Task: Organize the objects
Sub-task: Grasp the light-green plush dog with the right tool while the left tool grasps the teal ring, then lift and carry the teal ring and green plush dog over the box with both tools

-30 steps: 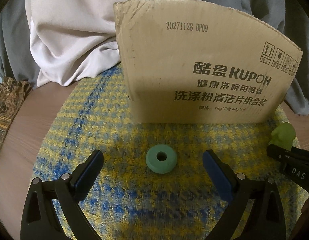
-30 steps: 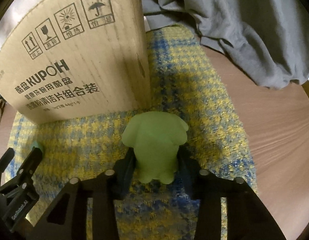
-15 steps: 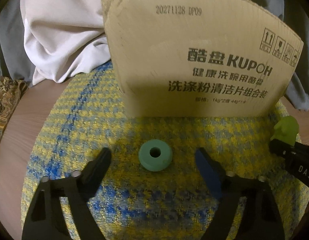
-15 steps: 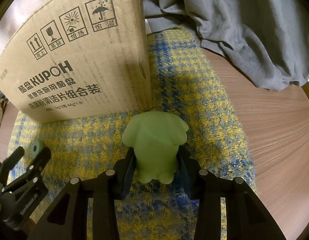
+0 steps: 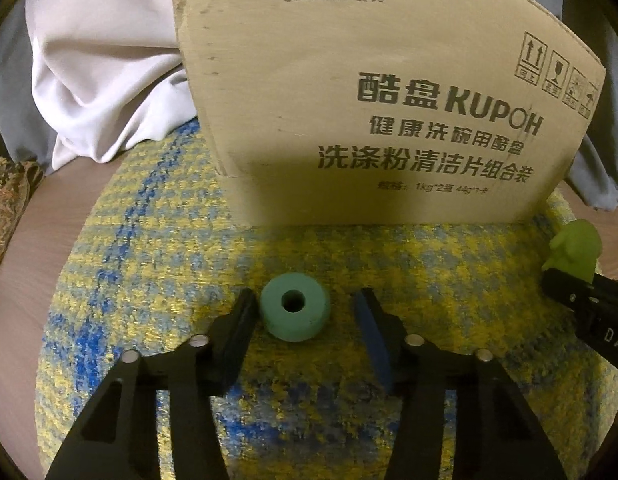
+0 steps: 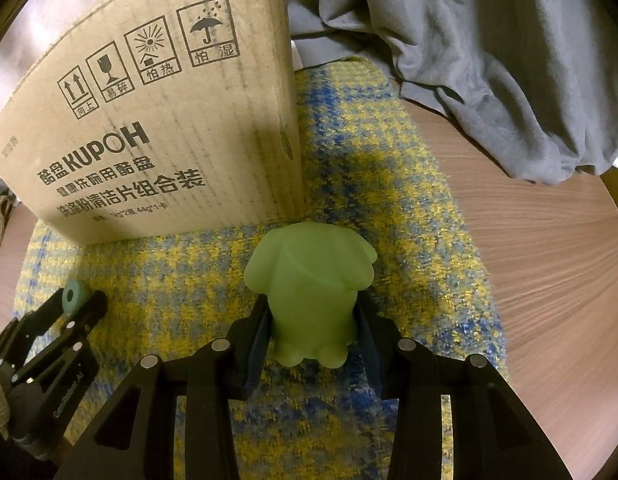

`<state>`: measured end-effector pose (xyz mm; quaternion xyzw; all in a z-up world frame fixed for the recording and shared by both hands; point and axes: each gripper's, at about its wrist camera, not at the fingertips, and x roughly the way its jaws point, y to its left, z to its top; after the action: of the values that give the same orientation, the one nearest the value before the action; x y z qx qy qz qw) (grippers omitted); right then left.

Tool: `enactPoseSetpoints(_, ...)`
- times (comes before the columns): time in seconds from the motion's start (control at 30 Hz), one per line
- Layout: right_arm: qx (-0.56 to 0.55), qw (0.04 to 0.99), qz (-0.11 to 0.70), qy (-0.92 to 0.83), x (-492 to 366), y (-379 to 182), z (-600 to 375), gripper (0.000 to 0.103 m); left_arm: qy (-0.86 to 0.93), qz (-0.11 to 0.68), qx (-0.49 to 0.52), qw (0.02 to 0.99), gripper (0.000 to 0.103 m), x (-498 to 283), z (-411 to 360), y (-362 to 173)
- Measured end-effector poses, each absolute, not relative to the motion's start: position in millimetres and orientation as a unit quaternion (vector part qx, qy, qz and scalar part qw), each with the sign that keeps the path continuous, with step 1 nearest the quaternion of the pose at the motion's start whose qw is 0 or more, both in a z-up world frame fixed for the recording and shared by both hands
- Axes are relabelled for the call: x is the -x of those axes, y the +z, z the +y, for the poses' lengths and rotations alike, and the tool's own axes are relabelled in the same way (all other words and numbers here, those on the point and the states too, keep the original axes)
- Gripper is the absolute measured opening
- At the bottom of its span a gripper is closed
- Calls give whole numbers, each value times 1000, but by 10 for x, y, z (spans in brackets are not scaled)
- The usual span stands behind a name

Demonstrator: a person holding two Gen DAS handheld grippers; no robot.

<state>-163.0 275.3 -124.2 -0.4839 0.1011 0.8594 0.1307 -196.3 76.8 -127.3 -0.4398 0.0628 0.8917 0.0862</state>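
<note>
A yellow-and-blue woven mat covers the wooden table; the cardboard box at its far side reads "KUPOH", "20271128 DP09". My left gripper is closing around the teal ring — pads not yet pressing. My right gripper is clamped on the green figure. Both sit near the box — nothing looks boxed yet.

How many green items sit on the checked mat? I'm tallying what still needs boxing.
2: a ring between the left claw's closing jaws, and a figure clamped in the right claw. The cardboard box may hide more.
</note>
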Motion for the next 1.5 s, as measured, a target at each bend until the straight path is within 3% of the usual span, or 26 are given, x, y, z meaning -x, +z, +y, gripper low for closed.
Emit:
enactPoseSetpoints(0.1,483,131,100,860,1621,-1236,2756,41,892,64,439,90,35,1965,771,-1270)
enactPoseSetpoints(0.97,439,127,79,886,1395,-835,2583,41,909,58,403,89,35,1760,671,-814)
enactPoseSetpoints(1.5,385,119,72,912,1172,-251,2451,41,927,61,361,84,35,1619,654,-278)
